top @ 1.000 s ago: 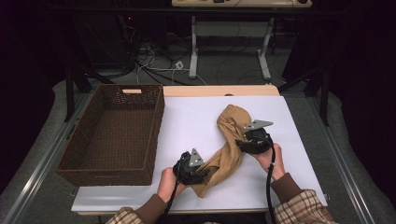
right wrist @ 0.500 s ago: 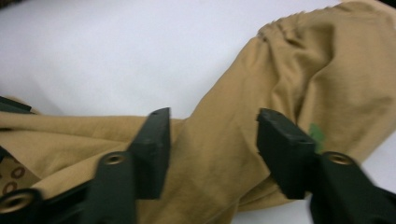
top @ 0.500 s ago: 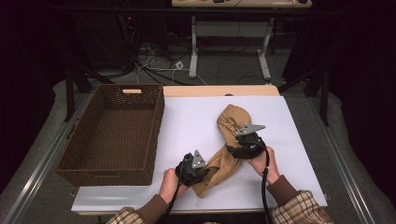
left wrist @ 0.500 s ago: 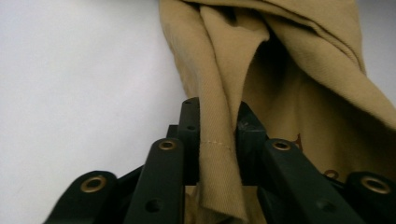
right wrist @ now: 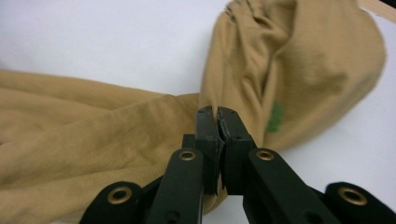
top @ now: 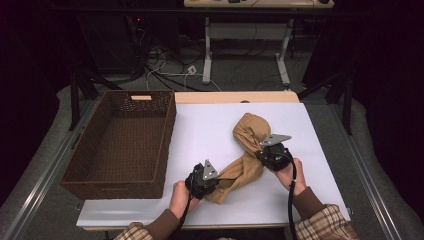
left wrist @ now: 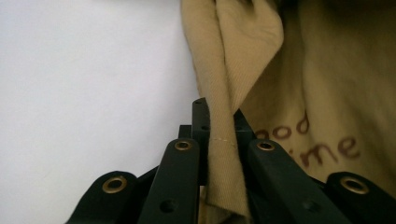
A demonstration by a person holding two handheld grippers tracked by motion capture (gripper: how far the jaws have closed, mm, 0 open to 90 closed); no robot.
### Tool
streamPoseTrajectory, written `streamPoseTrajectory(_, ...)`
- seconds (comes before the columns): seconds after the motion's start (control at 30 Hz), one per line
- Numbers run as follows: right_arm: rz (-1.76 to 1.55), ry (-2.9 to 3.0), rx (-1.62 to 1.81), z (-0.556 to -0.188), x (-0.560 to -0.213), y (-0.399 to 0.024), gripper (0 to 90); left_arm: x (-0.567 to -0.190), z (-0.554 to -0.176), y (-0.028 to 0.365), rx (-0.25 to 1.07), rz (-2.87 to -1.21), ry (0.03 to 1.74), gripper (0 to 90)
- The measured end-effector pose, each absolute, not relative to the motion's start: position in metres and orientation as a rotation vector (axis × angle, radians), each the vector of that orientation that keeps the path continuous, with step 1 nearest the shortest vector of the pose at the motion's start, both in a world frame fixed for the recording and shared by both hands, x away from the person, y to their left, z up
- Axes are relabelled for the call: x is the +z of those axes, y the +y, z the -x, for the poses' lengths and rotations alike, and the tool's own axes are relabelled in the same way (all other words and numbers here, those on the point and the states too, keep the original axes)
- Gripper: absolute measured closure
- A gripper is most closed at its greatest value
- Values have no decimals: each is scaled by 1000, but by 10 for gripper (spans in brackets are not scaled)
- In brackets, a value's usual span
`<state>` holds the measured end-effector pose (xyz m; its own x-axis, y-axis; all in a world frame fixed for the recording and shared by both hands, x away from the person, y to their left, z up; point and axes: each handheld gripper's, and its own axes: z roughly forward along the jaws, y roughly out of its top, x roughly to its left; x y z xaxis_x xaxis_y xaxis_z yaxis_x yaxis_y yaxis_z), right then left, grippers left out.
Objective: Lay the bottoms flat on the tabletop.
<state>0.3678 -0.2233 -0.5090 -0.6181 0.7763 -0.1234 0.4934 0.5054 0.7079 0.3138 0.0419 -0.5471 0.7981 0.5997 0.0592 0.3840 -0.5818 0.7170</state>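
- We have a white tabletop (top: 215,130) before us, with the work sitting toward its near right part.
- On the left stands a brown wicker basket (top: 165,145), and from above we see nothing lying inside it.
- The tan garment (top: 245,150) lies bunched and twisted on the tabletop to the right of the basket, well apart from it; purple lettering shows on the cloth in the left gripper view and a small green mark in the right gripper view.
- Our left gripper (top: 209,181) is at the garment's near end. Its fingers (left wrist: 201,126) have just been closing and are now clamped on a hemmed fold of the cloth, which runs up between them.
- Our right gripper (top: 260,152) is at the middle of the bundle. Its fingers (right wrist: 208,135) have likewise just been closing and now sit together, pinching a fold of the fabric at their tips.
- As we judge it, gripping is done on both sides; lifting the garment, spreading or folding it, and probably putting it in the basket are all left.
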Motion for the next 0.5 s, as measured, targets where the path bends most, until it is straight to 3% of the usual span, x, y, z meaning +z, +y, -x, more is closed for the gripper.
streamPoseTrajectory(0.4, -1149, 2355, 801, -372, -520, -256, 878, -544, -311, 45, 396, -2276, 745, 856)
streamPoseTrajectory(0.5, -1150, 2375, 786, -373, -524, -255, 870, -543, -311, 46, 392, -2279, 737, 806)
